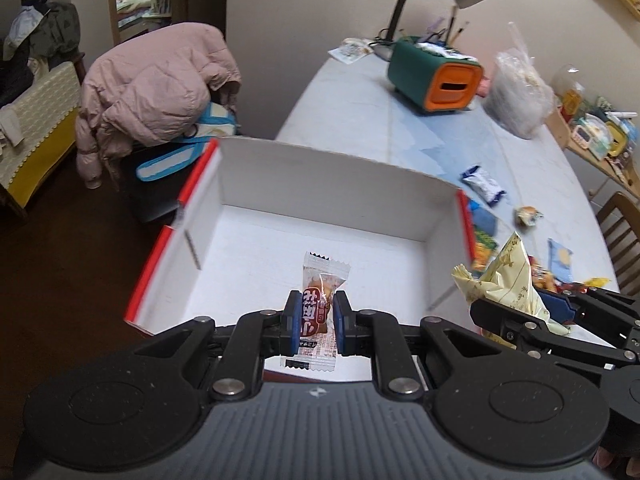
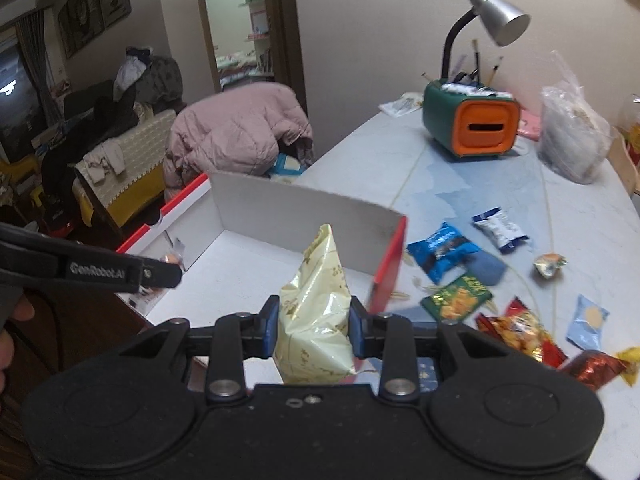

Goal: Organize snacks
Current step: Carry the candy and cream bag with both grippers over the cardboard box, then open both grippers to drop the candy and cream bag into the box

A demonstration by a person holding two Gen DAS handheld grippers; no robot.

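Observation:
My left gripper (image 1: 316, 316) is shut on a small clear snack packet with a red label (image 1: 320, 300), held over the near side of an open white box with red edges (image 1: 340, 176). My right gripper (image 2: 314, 322) is shut on a pale yellow puffed snack bag (image 2: 316, 320), hanging above the box's near right corner (image 2: 390, 264). The left wrist view shows that yellow bag (image 1: 508, 280) and the right gripper (image 1: 560, 304) just right of the box. The left gripper's arm (image 2: 120, 272) crosses the left of the right wrist view.
Several loose snacks lie on the table right of the box: blue packets (image 2: 442, 250), a white-blue one (image 2: 500, 230), a green one (image 2: 456, 296), red ones (image 2: 520, 332). A green-orange holder (image 2: 470, 124), a desk lamp (image 2: 496, 16) and a plastic bag (image 2: 572, 140) stand behind. A pink jacket (image 1: 156, 92) drapes a chair.

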